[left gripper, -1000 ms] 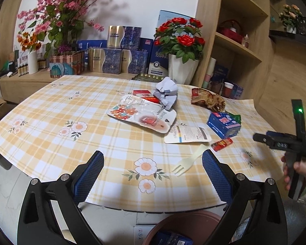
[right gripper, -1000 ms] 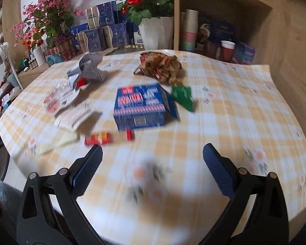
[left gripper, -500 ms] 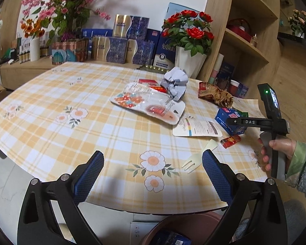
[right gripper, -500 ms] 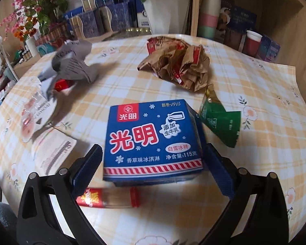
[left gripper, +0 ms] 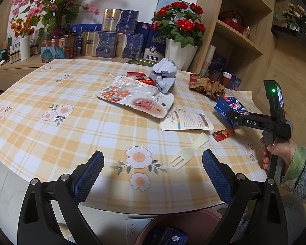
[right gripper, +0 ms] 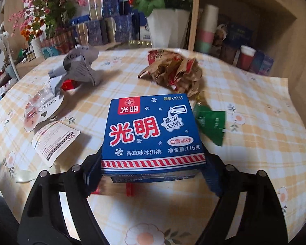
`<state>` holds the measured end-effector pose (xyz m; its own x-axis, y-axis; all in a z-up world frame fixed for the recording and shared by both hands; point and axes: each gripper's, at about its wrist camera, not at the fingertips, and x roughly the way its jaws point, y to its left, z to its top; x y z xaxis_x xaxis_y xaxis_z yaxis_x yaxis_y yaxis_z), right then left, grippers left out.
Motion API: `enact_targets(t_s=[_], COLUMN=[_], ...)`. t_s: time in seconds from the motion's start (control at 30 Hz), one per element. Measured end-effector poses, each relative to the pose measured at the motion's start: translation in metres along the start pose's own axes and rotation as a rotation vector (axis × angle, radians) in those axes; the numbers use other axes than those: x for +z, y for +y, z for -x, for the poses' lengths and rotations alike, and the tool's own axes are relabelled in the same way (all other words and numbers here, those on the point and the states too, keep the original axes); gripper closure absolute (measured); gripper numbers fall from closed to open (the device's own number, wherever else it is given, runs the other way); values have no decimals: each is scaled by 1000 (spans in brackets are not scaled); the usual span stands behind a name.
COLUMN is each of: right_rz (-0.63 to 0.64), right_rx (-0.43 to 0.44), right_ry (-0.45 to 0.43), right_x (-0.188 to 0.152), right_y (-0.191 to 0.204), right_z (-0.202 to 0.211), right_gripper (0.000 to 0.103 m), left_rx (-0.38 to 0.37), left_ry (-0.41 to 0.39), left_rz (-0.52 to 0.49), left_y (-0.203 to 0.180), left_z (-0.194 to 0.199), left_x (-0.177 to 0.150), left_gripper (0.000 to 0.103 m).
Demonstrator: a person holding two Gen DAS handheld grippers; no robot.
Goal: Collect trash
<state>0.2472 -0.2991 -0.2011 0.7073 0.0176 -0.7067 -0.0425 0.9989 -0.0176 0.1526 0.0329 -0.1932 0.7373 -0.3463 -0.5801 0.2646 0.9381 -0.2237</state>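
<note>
Ice-cream box (right gripper: 153, 134), between closing right tongs (right gripper: 152, 171)

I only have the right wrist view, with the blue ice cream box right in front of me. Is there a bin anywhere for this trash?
Observer: Yes. The left wrist view shows a pinkish bin on the floor, just below the near edge of the table.
Operator: What is the other gripper doing?
Observer: The left gripper is open and empty, above that near edge.
Operator: Any trash close to it?
Observer: A pale plastic fork lies flat just ahead of it, tines towards the near edge. Your view catches only a blurred sliver of it.
</note>
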Motion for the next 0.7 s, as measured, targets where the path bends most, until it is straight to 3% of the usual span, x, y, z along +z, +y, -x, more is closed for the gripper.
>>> enact_targets(t_s=[0.17,0.33,0.7], right_rz=[-16,-45,-124], right_rx=[-7,2,54], right_ry=[-53,-69,-79], right_x=[-2,-2,-3], right_y=[-5,-10,-24], right_z=[10,13,14], right_gripper=[22,22,22], left_rx=[-26,-109,-95], left_ry=[8,-6,70], left_rz=[27,54,30], left_y=[-1,-3,-23], left_z=[-8,-30,-145], left_x=[15,57,148], left_gripper=[8,8,19])
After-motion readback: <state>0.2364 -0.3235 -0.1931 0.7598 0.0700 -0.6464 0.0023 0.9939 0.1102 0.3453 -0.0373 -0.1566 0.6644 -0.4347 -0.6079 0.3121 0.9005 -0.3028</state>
